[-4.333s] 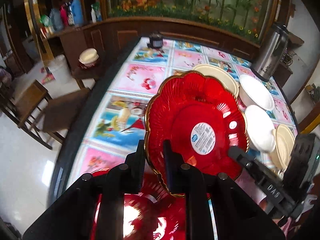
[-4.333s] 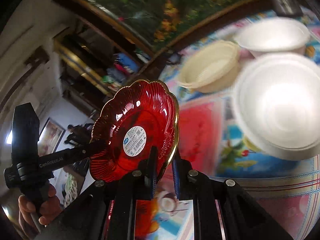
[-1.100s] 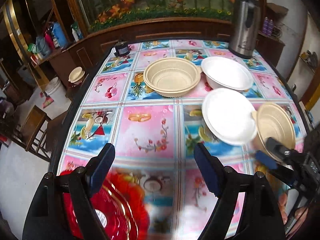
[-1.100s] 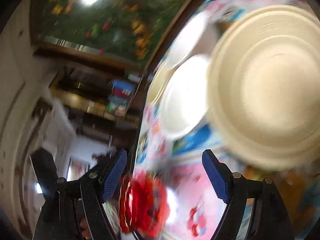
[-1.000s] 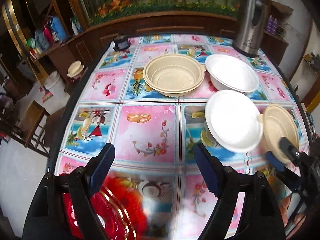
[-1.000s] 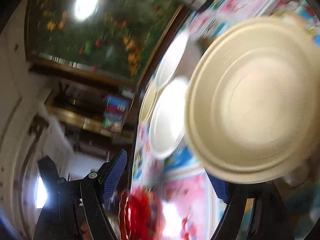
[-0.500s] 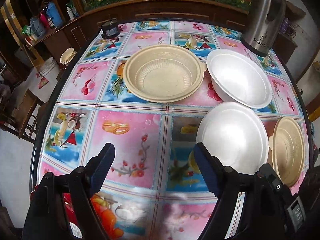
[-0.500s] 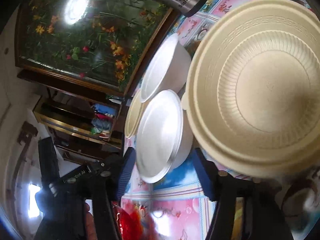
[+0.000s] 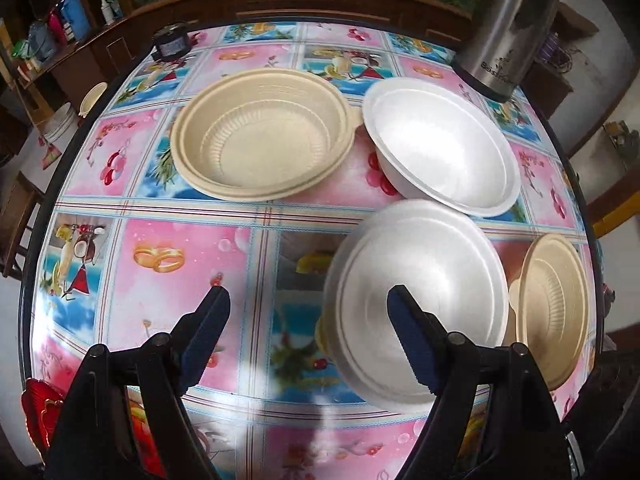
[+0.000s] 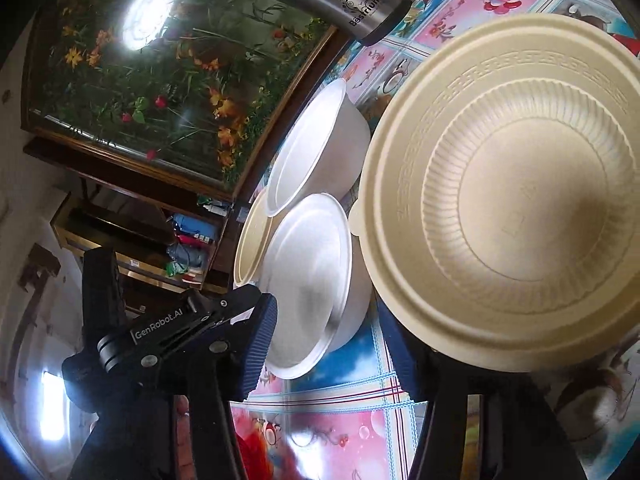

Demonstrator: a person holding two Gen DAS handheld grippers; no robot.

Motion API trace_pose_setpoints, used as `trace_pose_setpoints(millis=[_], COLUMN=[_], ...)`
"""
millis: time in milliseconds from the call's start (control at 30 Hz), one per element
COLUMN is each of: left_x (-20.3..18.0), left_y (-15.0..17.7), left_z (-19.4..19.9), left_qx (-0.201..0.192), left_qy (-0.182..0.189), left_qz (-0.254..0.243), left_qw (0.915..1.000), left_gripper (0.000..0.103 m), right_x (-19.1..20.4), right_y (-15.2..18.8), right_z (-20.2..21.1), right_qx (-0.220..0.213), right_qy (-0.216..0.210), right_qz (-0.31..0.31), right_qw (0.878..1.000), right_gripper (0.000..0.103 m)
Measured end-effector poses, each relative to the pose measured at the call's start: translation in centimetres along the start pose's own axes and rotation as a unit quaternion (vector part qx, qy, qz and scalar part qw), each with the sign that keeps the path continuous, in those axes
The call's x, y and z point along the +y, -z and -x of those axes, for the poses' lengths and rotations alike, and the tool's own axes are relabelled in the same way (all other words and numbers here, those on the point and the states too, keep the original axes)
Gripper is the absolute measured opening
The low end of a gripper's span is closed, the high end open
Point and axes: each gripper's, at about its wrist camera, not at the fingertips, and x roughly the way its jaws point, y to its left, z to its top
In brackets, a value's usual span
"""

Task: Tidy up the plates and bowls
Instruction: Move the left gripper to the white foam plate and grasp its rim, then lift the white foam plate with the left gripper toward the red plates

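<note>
Four bowls sit on the surface (image 9: 184, 264): two beige, two white. Landmark: the near white bowl (image 9: 416, 304). Behind it sits the far white bowl (image 9: 440, 152); far-left the large beige bowl (image 9: 260, 136); right the small beige bowl (image 9: 552, 304). Left gripper (image 9: 308, 332) hovers level, jaws wide apart, empty. Right gripper (image 10: 328, 344) tilts sideways, jaws wide apart, empty.

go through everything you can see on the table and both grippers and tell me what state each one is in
Left gripper: open, empty.
Right gripper: open, empty.
Near white bowl: upright, empty.
Far white bowl: upright, empty, tilted.
Far beige bowl: upright, empty.
Near beige bowl: upright, empty.
Red plates: at table edge, mostly hidden.
Steel flask: standing.
</note>
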Motion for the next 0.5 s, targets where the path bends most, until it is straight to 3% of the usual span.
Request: trace_pose_setpoints(millis=[67,100,133,233,333,500], left_x=[-0.2,-0.1,-0.1,0.1,0.0,-0.2], left_y=[0.1,0.2,0.2,0.3,0.4,0.9], left_z=[-0.1,-0.2,-0.2,-0.8,-1.2,-0.7], left_qx=[-0.004,-0.008,-0.009,0.006,0.012,0.007], left_qy=[-0.003,-0.002,0.002,0.015,0.021,0.031], left_qz=[-0.001,0.002,0.005,0.008,0.008,0.002], left_qw=[1.0000,1.0000,0.9999,0.9998,0.9997,0.9995], left_gripper=[0.081,0.074,0.059,0.037,0.020,0.010], right_x=[0.1,0.1,0.1,0.0,0.0,-0.3], right_y=[-0.1,-0.1,-0.1,-0.3,-0.3,-0.2], right_z=[-0.2,-0.2,-0.2,-0.2,-0.5,-0.7], right_qx=[0.002,0.003,0.002,-0.001,0.003,0.010], right_qy=[0.002,0.004,0.006,0.009,0.013,0.014], right_qz=[0.003,0.005,0.005,0.003,0.001,-0.002], right_qw=[1.000,1.000,1.000,1.000,1.000,1.000], right_gripper=[0.054,0.054,0.054,0.048,0.038,0.019])
